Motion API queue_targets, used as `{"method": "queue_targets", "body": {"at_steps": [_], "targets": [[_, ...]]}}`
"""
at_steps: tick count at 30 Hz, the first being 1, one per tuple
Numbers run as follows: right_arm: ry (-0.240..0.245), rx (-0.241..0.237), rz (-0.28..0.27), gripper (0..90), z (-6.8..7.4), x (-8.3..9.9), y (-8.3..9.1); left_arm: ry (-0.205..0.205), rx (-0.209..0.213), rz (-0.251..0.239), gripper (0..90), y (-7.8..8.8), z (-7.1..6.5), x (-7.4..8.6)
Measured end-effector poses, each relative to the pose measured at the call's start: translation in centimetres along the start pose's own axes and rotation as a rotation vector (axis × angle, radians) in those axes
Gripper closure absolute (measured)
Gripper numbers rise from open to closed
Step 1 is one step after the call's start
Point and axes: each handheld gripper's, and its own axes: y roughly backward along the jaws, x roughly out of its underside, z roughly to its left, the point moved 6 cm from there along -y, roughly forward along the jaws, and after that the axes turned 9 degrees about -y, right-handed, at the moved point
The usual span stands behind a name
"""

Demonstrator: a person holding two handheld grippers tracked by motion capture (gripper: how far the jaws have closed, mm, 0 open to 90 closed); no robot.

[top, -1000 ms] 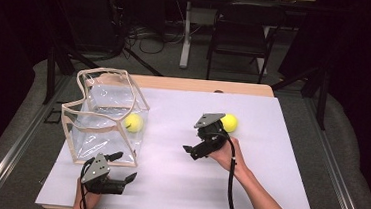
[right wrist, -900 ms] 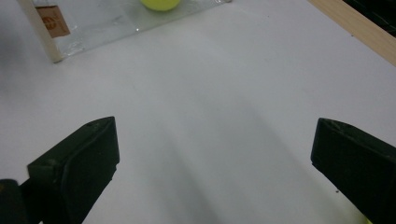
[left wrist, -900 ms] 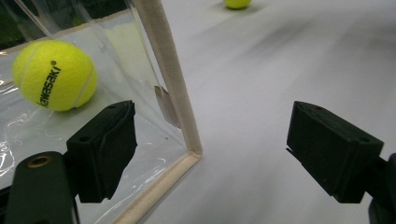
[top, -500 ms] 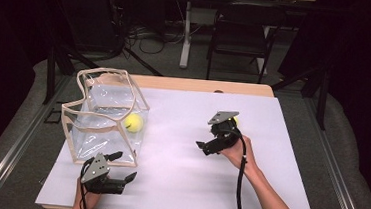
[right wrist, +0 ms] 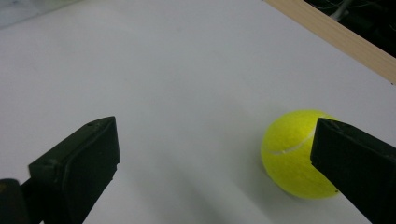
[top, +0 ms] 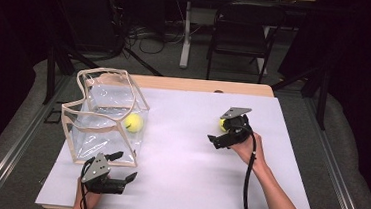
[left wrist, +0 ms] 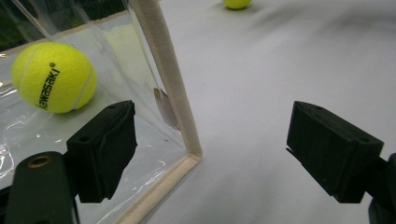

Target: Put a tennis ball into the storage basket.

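A clear plastic bag [top: 103,112] with beige trim stands open at the table's left, with a yellow tennis ball [top: 133,122] inside it. In the left gripper view the same ball [left wrist: 53,77] lies behind the clear wall, beside the beige corner seam [left wrist: 170,88]. My left gripper [top: 127,166] rests open by the bag's near corner, and its jaws [left wrist: 210,140] straddle that corner. A second tennis ball [top: 221,123] lies right of centre, half hidden by my right gripper [top: 214,141]. That gripper [right wrist: 217,154] is open, and the ball [right wrist: 296,154] sits just ahead of its right jaw.
White paper [top: 178,169] covers the wooden table, whose bare edge [top: 200,85] runs along the far side. A dark chair [top: 241,33] and cables stand on the floor beyond. A second ball [left wrist: 236,3] shows far off in the left gripper view.
My right gripper has shifted to the right, so the loose ball now peeks out on its far left side. The left gripper and the bag have not moved.
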Motion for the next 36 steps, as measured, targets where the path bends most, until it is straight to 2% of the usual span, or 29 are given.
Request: {"method": "queue_targets", "body": {"at_steps": [9,25,36], "targets": [[-0.044,0.035,0.001,0.4,-2.1,0.0,0.0,0.0,0.002,0.0,16.0,0.0,0.0,0.0],[-0.134,0.074,0.029,0.0,-4.7,1.1,-2.3,0.001,0.002,0.0,16.0,0.0,0.0,0.0],[-0.173,0.089,0.047,0.2,-5.9,1.9,-3.9,0.0,0.002,0.002,16.0,0.0,0.0,0.0]]}}
